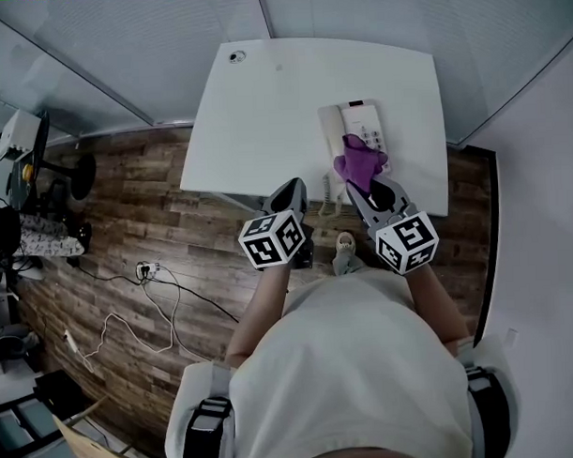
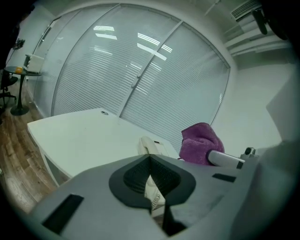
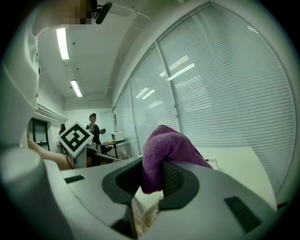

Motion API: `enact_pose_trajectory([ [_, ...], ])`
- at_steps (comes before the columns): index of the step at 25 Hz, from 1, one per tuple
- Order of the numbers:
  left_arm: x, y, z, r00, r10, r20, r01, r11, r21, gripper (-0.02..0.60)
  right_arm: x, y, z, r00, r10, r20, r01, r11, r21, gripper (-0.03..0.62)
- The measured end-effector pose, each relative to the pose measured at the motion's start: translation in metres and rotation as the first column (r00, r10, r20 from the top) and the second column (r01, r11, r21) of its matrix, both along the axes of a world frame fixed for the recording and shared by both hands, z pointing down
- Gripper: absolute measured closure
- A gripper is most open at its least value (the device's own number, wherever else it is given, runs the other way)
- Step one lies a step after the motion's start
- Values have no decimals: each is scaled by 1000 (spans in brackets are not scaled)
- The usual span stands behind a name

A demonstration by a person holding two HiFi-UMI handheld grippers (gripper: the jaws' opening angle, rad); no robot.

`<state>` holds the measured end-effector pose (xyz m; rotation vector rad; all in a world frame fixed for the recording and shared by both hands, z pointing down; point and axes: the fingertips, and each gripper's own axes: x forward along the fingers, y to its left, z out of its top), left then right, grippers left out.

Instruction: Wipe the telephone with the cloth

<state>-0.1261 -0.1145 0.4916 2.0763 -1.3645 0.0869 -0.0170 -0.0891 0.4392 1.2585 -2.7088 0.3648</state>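
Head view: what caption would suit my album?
The right gripper holds a purple cloth at a white telephone on a table; left gripper shut, empty.

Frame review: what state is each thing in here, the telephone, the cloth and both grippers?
telephone: flat on the table, handset on its cradle, cord hanging over the edge.
cloth: bunched, clamped in the right gripper, over the telephone; contact unclear.
left gripper: shut, empty.
right gripper: shut on the cloth.
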Motion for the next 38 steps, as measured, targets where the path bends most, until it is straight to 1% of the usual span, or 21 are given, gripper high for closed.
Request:
enact_pose_trajectory([
  [6,-11,43,-7,999,47,21,-47,999,10,561,-18,43,-1,1000,-16,-7,16,1000,-3,505],
  [11,-15,75,-9,997,76,17,-76,997,16,561,-28,74,0,999,-31,-16,31,999,-10,505],
  [16,-20,103,-8,996,84,16,-84,996,17,561,-35,99,1,999,-44,-26,44,999,-11,505],
  [22,-26,139,-10,997,74,-7,-74,997,22,561,-42,133,3,997,-68,-41,67,998,-16,505],
  [30,-28,150,-11,997,66,-28,-66,998,26,561,-49,144,2,996,-78,-47,77,997,-6,505],
  [34,-24,151,-12,997,79,-17,-78,996,36,561,-46,143,-1,997,-70,-44,71,997,9,505],
  [38,-23,151,-15,996,88,-28,-87,996,35,561,-45,144,-3,997,-63,-54,63,998,12,505],
])
